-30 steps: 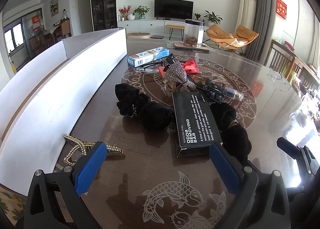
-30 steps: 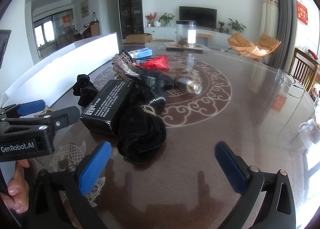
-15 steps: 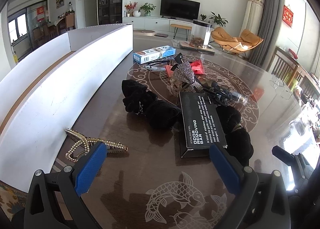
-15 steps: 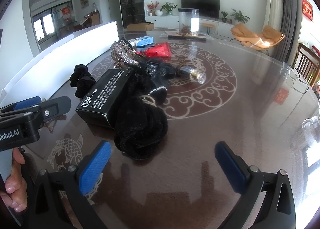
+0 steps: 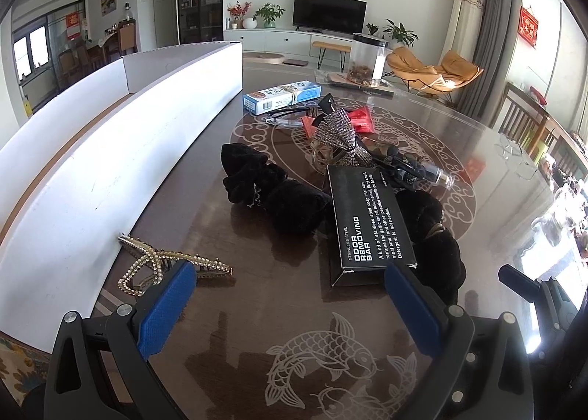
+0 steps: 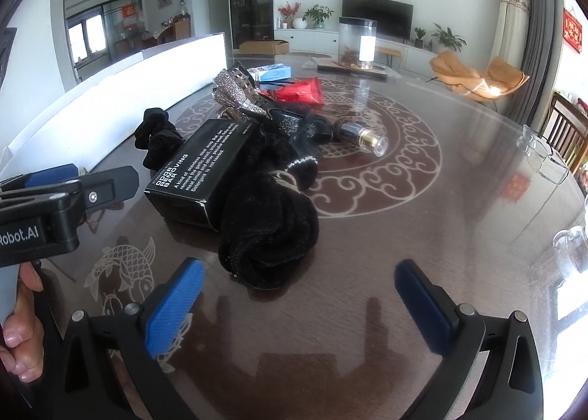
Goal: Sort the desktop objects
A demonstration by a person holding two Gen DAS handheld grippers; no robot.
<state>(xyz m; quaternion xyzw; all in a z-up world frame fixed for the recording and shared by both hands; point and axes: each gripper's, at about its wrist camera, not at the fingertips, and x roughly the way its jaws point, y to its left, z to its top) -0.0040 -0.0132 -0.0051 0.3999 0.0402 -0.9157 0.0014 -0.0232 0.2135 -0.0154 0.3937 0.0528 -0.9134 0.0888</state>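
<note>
Both grippers nearer pile: 2 blk scrunchies point(image 5: 273, 196) point(image 5: 435, 236), 1 blk box point(image 5: 369, 221).

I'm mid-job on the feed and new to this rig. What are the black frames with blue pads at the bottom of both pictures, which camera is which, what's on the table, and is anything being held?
There is no robot arm: a person carries a two-finger gripper in each hand, and each picture comes from a fisheye camera looking forward along the fingers. The left gripper and right gripper are both open and hold nothing. In the right view the left gripper shows again at the left edge, with the person's hand on it.

On the patterned table lie a black box printed ODOR REMOVING BAR, two black velvet scrunchies on either side of it, a pearl hair clip, a glittery bow, a blue carton and a red packet. A long white box stands along the left.
</note>
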